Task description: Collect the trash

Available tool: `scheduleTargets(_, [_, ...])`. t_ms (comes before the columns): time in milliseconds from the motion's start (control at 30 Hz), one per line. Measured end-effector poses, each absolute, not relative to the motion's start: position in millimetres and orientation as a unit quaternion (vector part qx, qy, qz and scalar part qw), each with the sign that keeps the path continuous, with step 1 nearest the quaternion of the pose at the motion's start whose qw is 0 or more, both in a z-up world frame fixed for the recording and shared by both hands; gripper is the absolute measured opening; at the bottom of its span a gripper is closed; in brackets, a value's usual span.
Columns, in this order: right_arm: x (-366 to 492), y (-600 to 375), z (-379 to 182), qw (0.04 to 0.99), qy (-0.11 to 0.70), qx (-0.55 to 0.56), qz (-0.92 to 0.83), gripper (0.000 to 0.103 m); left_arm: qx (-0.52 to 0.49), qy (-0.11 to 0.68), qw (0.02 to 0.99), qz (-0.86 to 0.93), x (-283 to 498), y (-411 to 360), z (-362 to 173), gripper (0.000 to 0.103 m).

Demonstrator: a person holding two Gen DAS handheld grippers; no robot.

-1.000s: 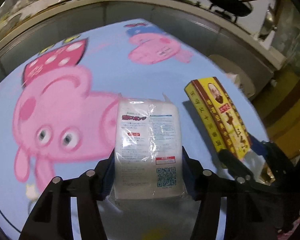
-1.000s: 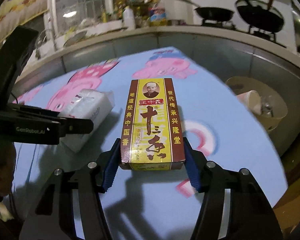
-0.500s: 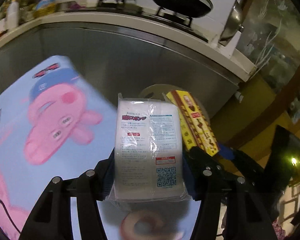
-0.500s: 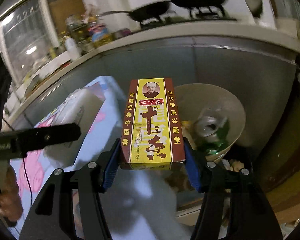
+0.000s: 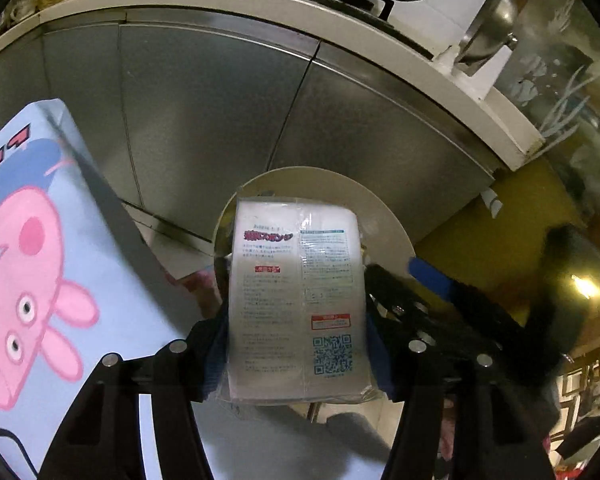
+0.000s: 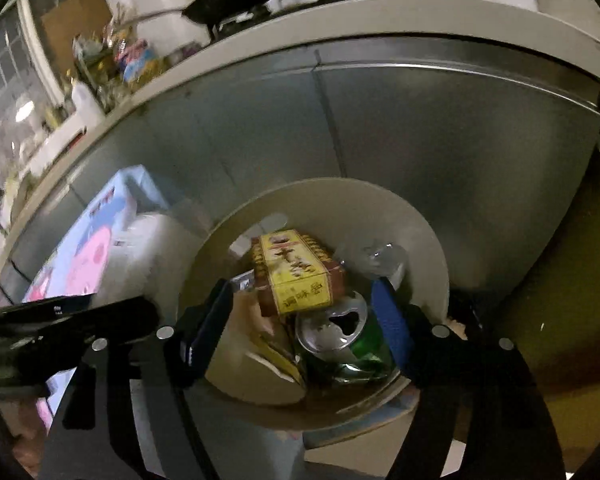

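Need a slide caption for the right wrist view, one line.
Right gripper opening above the beige bin, yellow spice box released among a green can and other trash.

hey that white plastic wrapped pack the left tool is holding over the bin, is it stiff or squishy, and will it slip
The white pack probably gives a little but keeps its blocky shape between the left tool. Its glossy, crinkled wrap looks slippery. It seems light for its size.

The left gripper [image 5: 296,344] is clamped at lower centre of its frame; the right gripper's [image 6: 304,320] jaws are being opened, nothing pressed between.
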State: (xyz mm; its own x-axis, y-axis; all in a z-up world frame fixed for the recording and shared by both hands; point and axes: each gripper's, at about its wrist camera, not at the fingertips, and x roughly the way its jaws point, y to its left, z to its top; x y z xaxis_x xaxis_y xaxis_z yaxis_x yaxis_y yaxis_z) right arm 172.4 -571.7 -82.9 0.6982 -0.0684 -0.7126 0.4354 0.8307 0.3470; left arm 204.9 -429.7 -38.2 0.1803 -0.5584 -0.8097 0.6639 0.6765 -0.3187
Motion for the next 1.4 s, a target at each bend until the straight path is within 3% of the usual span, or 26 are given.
scheduleTargets(267, [107.1,-575.1,-75.2,0.891,0.288,0.302,-0.18,0.072,0.047,0.497,0.758,-0.419,201.8,-461.6,-37.3,0.062])
scheduleTargets(500, [67.5,-572.6,-91.3,0.876,0.275,0.354,-0.181,0.072,0.044,0.517,0.739,-0.43,206.0,-494.9,-46.4,0.063])
scheduleTargets(533, [64.9,-572.2,-93.7,0.873,0.275,0.359,-0.18,0.072,0.048,0.521,0.736,-0.429,207.3,-499.1,-48.5,0.065])
scheduleTargets(600, [62.8,-571.3,-96.2,0.87,0.276,0.366,-0.18,0.072,0.056,0.531,0.735,-0.418,211.2,-508.4,-55.1,0.088])
scheduleTargets(633, [61.3,-570.2,-97.7,0.869,0.277,0.367,-0.18,0.072,0.058,0.533,0.739,-0.407,214.4,-511.6,-58.3,0.093])
scheduleTargets(733, [53.9,-567.8,-102.3,0.867,0.276,0.374,-0.18,0.072,0.058,0.544,0.743,-0.387,221.4,-512.9,-64.8,0.094])
scheduleTargets(1100, [48.1,-553.5,-98.1,0.865,0.262,0.397,-0.161,0.072,0.037,0.468,0.794,-0.385,193.4,-454.8,-29.8,0.094])
scheduleTargets(1233, [45.5,-540.4,-88.9,0.87,0.255,0.393,-0.151,0.072,0.029,0.428,0.823,-0.373,173.8,-407.1,-14.5,0.099])
scheduleTargets(1300, [44.2,-533.9,-83.6,0.875,0.251,0.388,-0.146,0.069,0.03,0.415,0.836,-0.358,165.9,-378.8,-10.1,0.099])
scheduleTargets(1400, [48.6,-526.6,-74.8,0.886,0.246,0.368,-0.135,0.054,0.031,0.408,0.849,-0.336,157.7,-346.6,-8.4,0.099])
